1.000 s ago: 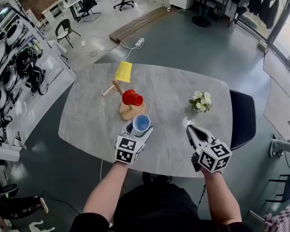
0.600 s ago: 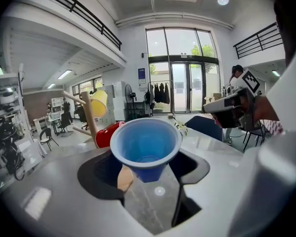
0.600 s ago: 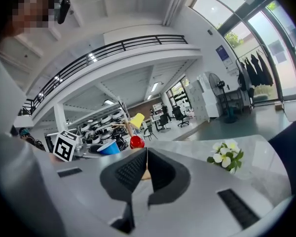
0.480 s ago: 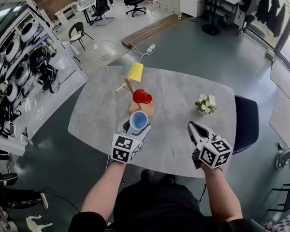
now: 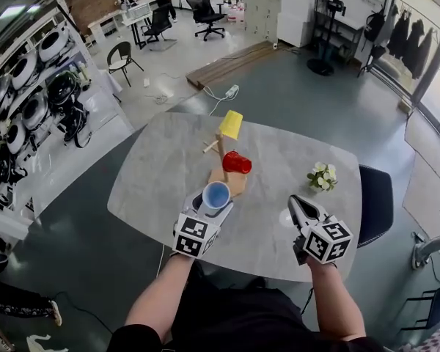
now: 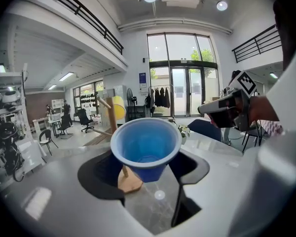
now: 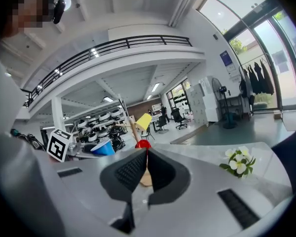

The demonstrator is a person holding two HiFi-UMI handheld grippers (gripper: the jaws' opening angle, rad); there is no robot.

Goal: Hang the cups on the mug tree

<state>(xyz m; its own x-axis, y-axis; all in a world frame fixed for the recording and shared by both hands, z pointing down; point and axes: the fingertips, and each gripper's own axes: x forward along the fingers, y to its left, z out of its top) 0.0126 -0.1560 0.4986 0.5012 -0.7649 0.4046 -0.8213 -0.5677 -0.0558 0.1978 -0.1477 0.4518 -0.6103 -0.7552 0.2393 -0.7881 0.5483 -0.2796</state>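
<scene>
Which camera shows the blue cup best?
The left gripper view: the blue cup fills the middle, mouth toward the camera, held between the jaws. The head view shows it small, from above; the right gripper view only a sliver.

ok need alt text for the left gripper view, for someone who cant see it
A blue cup is gripped in the left gripper, its open mouth facing the camera. Behind it a wooden mug tree with a yellow cup on it stands on the grey table, and the closed right gripper shows at the right.

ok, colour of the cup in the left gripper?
Blue cup; clearest in the left gripper view.
</scene>
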